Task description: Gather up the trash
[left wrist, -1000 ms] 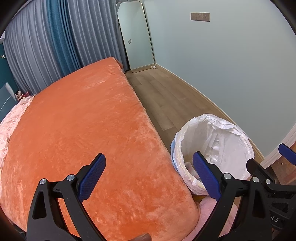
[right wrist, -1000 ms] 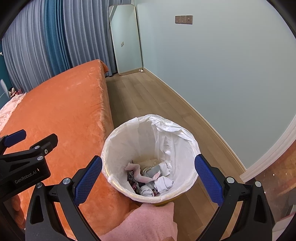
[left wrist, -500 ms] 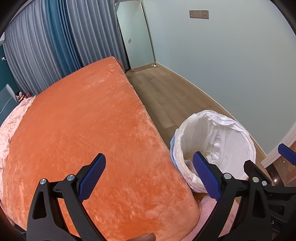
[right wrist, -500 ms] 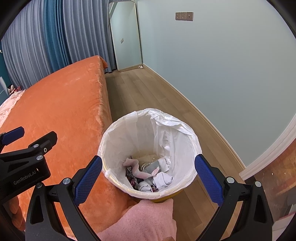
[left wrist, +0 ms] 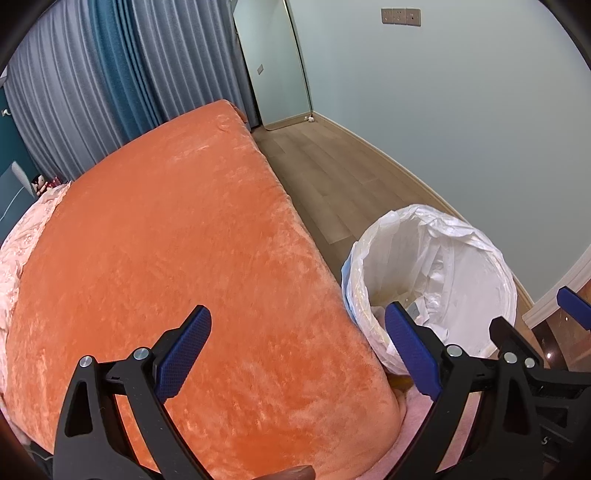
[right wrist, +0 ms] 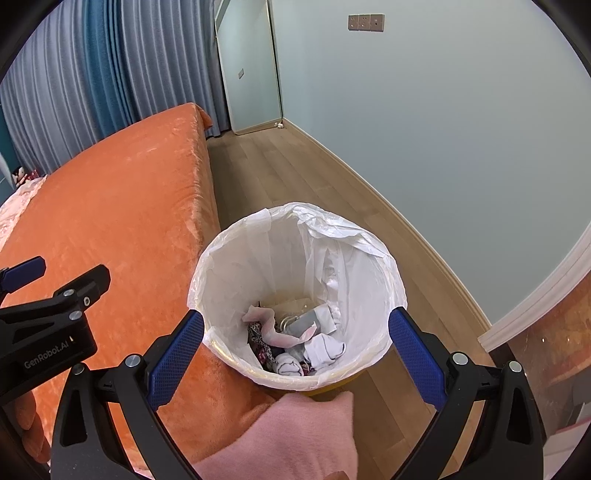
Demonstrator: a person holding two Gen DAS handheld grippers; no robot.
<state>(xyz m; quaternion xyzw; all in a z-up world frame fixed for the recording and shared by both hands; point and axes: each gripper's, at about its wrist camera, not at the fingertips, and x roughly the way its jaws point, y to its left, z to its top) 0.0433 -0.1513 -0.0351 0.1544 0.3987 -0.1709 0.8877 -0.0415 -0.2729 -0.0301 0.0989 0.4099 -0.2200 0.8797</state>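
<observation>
The trash bin, lined with a white plastic bag, stood on the wooden floor just beside the orange bed. The right gripper was held above the bin's mouth with its blue-padded fingers spread wide and nothing between them, so that the bin's opening was framed between the two pads. The trash was seen at the bottom of the bin: crumpled white pieces, a pink strip, a grey flat piece and something dark and patterned; the separate items could not be made out clearly. The left gripper was likewise spread wide and empty, held over the near corner of the bed, with the bin to its right and partly covered by its right finger. From that view the contents of the bin were mostly hidden by its wall. A pink fabric was seen at the lower edge, touching the bin's near side; what it belonged to could not be told. A standing mirror leaned in the far corner beside the grey and blue curtains, and a switch plate was mounted on the pale wall.
</observation>
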